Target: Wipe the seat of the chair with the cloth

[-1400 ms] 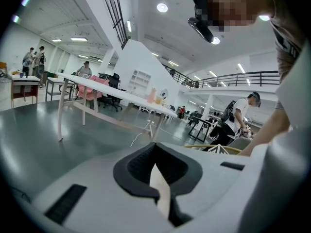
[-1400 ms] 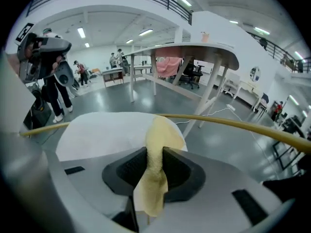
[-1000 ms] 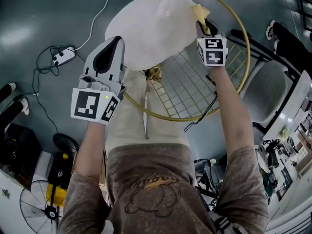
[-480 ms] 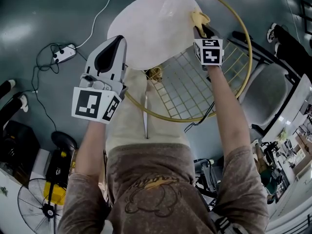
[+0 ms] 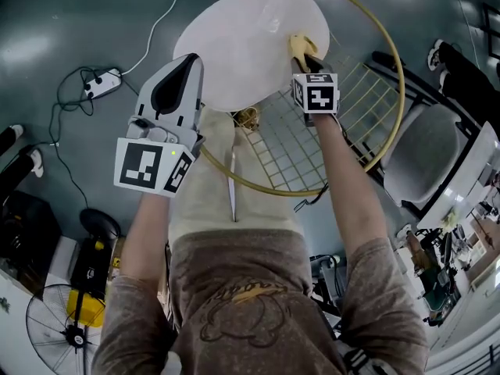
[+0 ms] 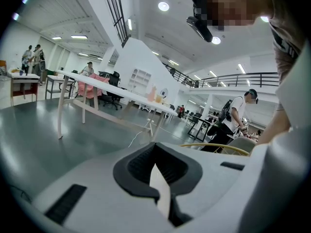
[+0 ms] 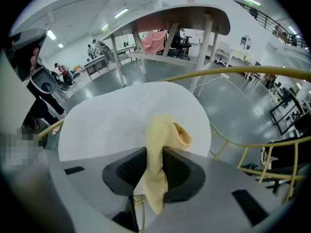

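The right gripper (image 5: 305, 56), clamped on the yellow cloth (image 5: 299, 43), has slid left from the rim onto the chair's pale seat (image 5: 234, 45), so wiping looks underway. The left gripper (image 5: 186, 61) hangs closed and empty beside the seat.

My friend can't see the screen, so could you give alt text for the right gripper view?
The right gripper, tongs shut, pinches a yellow cloth over a white round chair seat. A gold hoop curves around it, an open hall beyond.

Right gripper (image 5: 307, 58) extended, fingers (image 7: 181, 173) clamped; left gripper (image 5: 184, 64) raised, fingers (image 6: 140, 166) together.
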`<state>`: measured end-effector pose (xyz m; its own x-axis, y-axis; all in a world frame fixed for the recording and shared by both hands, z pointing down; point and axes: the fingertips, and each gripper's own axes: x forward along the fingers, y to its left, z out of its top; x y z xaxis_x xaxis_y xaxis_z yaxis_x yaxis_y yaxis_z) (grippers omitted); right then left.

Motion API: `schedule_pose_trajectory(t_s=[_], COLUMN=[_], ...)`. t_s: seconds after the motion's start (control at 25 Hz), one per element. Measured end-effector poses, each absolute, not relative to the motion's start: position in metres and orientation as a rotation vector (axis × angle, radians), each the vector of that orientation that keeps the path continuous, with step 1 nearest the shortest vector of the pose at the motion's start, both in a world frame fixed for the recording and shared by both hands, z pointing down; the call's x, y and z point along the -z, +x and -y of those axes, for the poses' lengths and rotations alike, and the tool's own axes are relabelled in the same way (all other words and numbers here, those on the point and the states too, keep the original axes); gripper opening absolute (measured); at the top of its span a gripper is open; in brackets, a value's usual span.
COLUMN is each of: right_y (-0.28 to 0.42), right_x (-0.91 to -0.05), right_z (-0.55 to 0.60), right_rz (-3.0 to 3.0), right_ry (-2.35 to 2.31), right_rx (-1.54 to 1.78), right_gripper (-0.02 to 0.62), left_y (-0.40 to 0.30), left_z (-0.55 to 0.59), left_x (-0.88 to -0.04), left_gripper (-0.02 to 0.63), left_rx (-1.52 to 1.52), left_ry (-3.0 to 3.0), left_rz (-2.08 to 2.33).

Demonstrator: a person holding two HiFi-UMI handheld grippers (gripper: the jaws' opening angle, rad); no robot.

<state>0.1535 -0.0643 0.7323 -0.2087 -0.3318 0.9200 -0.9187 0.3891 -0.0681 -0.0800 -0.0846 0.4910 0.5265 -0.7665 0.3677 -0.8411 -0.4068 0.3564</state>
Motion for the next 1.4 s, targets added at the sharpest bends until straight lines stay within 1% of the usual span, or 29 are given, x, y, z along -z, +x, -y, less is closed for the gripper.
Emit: schedule_pose_trajectory(t_s=[0.44,0.68,0.92,1.4], right_y=[0.089,0.066,0.020,-0.035], right_x=[-0.744,-0.742,-0.737,-0.715], right_z=[0.008,-0.006,-0.032,-0.065], right_rz=[1.762,1.799,1.885,2.017], right_ry=[1.049,0.992,0.757,0.504], right_rx=[-1.042,-1.052,-1.053,-1.094], right_gripper=[0.115,0.115,0.114,0.115], left_y=[-0.084,-0.088,-0.092,-0.108], left_z=[0.084,0.086,0.085,0.075], left_x=[-0.492,-0.488,-0.482,-0.485], left_gripper=[0.009,0.009,0.009,0.009], left_rx=[-0.174,-0.140,-0.134,-0.125], left_ry=[2.239,2.213,2.213,2.179], left_rz=[1.325,1.346,1.366,1.417])
